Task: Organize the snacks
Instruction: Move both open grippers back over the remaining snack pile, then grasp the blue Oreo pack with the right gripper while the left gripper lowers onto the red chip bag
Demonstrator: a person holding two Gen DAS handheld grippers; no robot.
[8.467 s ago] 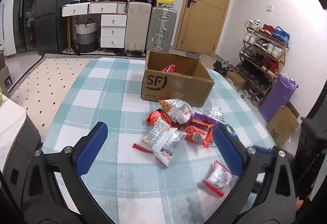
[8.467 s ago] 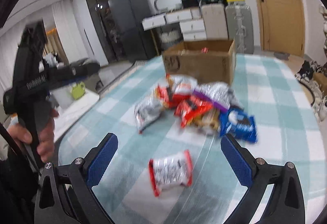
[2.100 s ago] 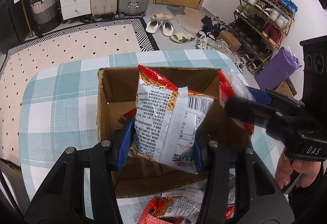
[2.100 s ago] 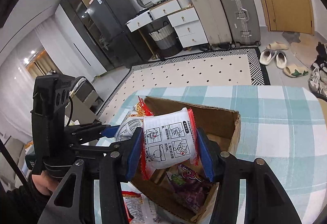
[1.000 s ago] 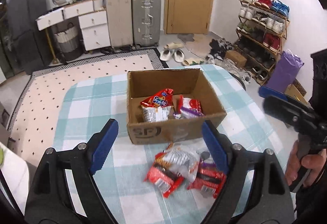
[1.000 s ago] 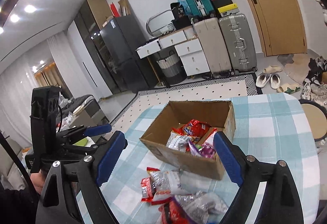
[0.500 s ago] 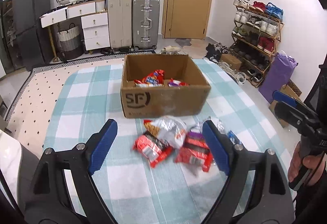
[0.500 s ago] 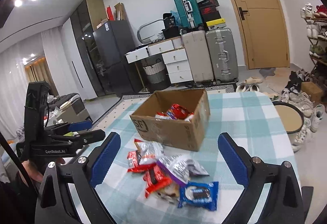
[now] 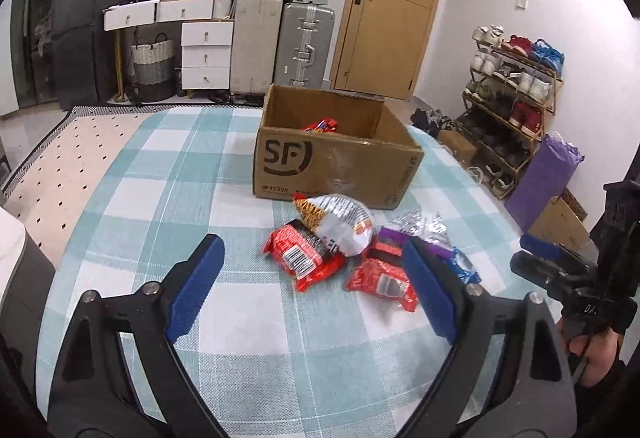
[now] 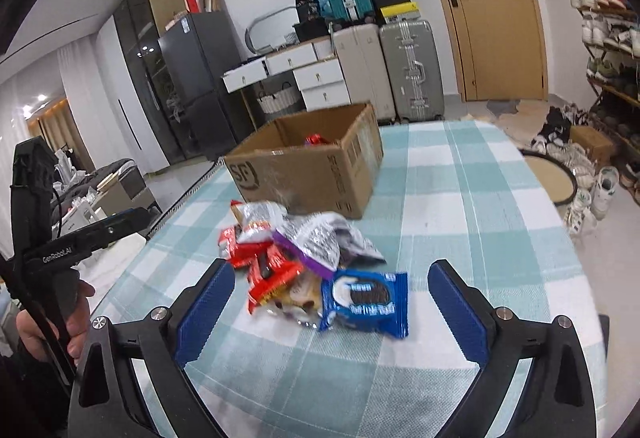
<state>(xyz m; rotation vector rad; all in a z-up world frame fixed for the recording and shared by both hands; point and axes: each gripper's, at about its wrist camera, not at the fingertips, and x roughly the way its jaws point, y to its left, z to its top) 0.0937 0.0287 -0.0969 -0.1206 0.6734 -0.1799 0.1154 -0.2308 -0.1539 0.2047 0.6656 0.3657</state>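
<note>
Snack packets lie in a loose heap on the checked bench, just in front of the cardboard box, which already holds a few packets.

Left wrist view: the left claw hovers short of the heap, its jaws opening, with nothing pressed between the blue pads; the red packet and a second red packet appear in the span between them, farther off. A silver-and-orange bag rests partly on the red packet and looks puffed with air. Judged from their look, all are light, soft film pouches that crumple and slide; a pinch across the flat body or along a sealed end seam should hold better than one on a bulging middle. The right claw enters at the right edge, held by a hand.

Right wrist view: the right claw stands wide and empty, short of the blue cookie packet, the nearest item and lying flat on the bench. Its contents are probably brittle, so a gentle closure across the short sides seems wise. Behind it a silver bag with a purple band overlaps the red packets; lifting one may drag its neighbours. The left claw shows at the left edge, its jaw state not readable there.
</note>
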